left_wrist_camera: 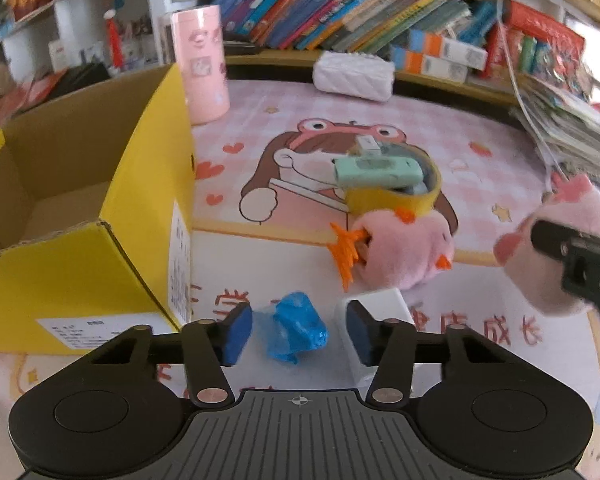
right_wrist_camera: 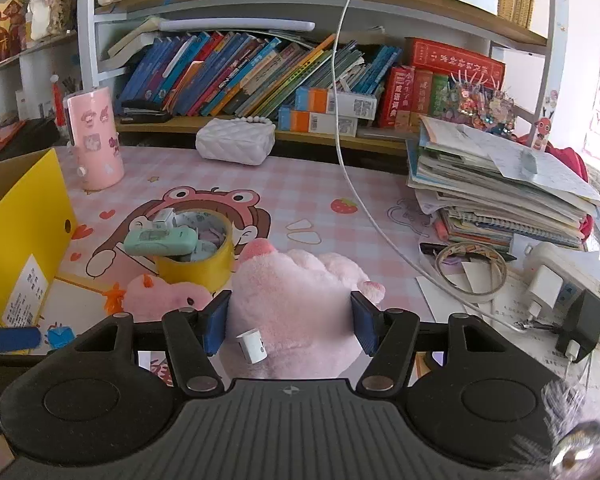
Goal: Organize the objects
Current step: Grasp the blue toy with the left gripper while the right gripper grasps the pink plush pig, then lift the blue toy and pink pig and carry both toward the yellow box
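My left gripper (left_wrist_camera: pixel 298 334) is open around a crumpled blue plastic item (left_wrist_camera: pixel 298 330) on the pink desk mat. A white block (left_wrist_camera: pixel 380 320) lies by its right finger. The open yellow cardboard box (left_wrist_camera: pixel 80 216) stands to the left. A small pink plush with orange feet (left_wrist_camera: pixel 408 250) lies ahead, beside a yellow tape roll (left_wrist_camera: pixel 392 196) holding a mint-green device (left_wrist_camera: pixel 380 170). My right gripper (right_wrist_camera: pixel 290 326) has its pads on both sides of a large pink plush (right_wrist_camera: pixel 296 300); it also shows in the left wrist view (left_wrist_camera: pixel 556 248). The roll shows in the right wrist view (right_wrist_camera: pixel 198 264).
A pink cylinder tin (left_wrist_camera: pixel 202 64) and a white quilted pouch (left_wrist_camera: pixel 354 74) stand at the back by a shelf of books. A stack of notebooks (right_wrist_camera: pixel 496 188), a tape ring (right_wrist_camera: pixel 470 266), a power strip (right_wrist_camera: pixel 572 288) and a white cable (right_wrist_camera: pixel 364 200) are on the right.
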`<state>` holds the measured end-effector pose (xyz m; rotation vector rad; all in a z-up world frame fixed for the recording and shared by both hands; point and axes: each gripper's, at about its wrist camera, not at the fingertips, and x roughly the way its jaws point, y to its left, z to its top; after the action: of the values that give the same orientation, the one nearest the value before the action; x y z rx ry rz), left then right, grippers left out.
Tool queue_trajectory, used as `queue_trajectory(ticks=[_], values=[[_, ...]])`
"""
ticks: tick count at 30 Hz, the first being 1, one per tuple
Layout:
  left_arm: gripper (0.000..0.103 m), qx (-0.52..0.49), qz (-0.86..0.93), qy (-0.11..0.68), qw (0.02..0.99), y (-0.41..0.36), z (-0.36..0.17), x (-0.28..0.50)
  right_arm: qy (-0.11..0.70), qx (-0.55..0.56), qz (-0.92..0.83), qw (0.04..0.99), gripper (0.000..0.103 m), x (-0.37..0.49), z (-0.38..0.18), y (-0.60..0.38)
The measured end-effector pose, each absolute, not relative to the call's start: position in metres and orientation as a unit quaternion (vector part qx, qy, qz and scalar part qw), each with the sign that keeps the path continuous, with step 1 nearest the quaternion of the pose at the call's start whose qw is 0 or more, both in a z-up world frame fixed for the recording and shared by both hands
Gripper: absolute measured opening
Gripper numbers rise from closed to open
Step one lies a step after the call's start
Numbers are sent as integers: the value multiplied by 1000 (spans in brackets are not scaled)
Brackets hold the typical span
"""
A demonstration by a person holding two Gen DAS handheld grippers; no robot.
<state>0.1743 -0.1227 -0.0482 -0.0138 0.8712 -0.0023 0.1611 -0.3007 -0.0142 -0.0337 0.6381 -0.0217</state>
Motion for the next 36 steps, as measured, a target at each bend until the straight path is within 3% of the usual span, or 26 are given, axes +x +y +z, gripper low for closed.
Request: queue_trajectory(ticks=[7, 11, 24, 36], values=[[37, -14, 14, 450, 893, -120, -62, 184, 316, -26, 5, 948, 59, 165, -16, -299], [26, -22, 8, 450, 893, -117, -63, 183, 318, -28, 9, 948, 59, 165, -18, -299], [25, -11, -53, 403, 914, -113, -40, 158, 323, -18, 11, 946, 59, 158, -16, -290], [25, -32, -77, 356, 931, -65, -21, 114, 313, -26, 3, 949, 59, 113, -5, -247]])
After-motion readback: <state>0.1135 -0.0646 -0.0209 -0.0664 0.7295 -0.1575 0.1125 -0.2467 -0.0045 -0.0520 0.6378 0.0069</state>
